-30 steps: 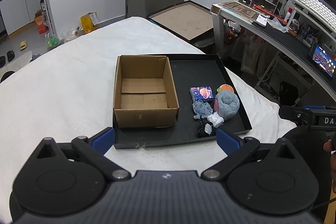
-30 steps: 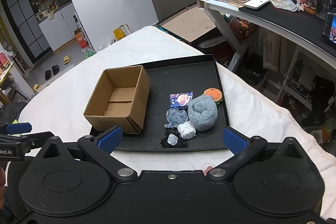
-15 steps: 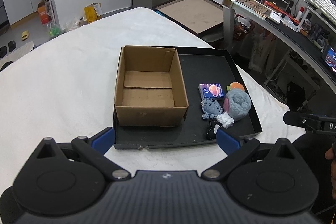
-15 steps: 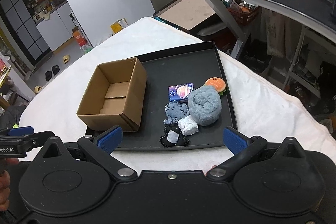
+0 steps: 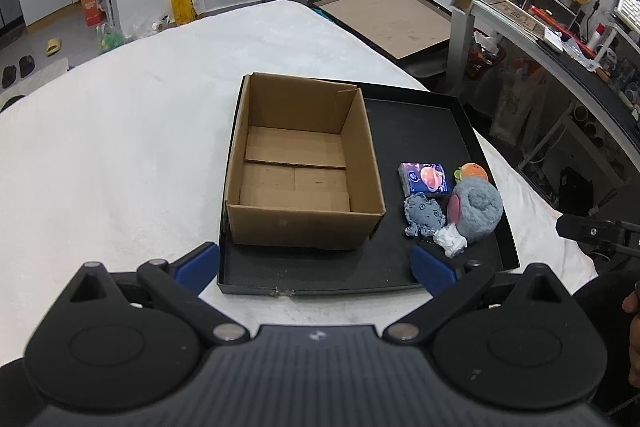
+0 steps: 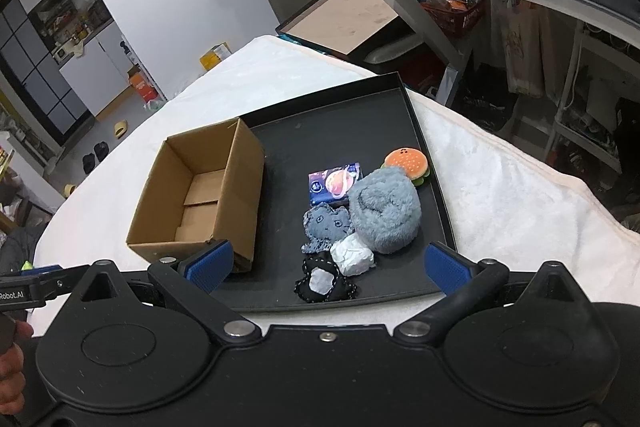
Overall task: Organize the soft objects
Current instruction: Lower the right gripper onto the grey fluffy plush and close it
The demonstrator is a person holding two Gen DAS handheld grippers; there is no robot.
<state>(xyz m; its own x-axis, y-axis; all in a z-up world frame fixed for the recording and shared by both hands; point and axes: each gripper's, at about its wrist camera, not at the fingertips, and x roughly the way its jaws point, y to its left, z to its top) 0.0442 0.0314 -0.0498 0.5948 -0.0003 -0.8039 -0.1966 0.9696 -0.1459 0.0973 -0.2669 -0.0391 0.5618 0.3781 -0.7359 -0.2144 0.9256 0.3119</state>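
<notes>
My left claw (image 5: 316, 265) wide and empty over the black tray's (image 5: 464, 115) near edge, my right claw (image 6: 328, 267) wide above 6 soft toys (image 6: 384, 213) clustered right of the empty cardboard box (image 5: 300, 163), all inside the tray

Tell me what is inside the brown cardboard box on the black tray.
Nothing lies inside the brown cardboard box; only its bare floor flaps show. The near wall hides a narrow strip of floor right behind it.
</notes>
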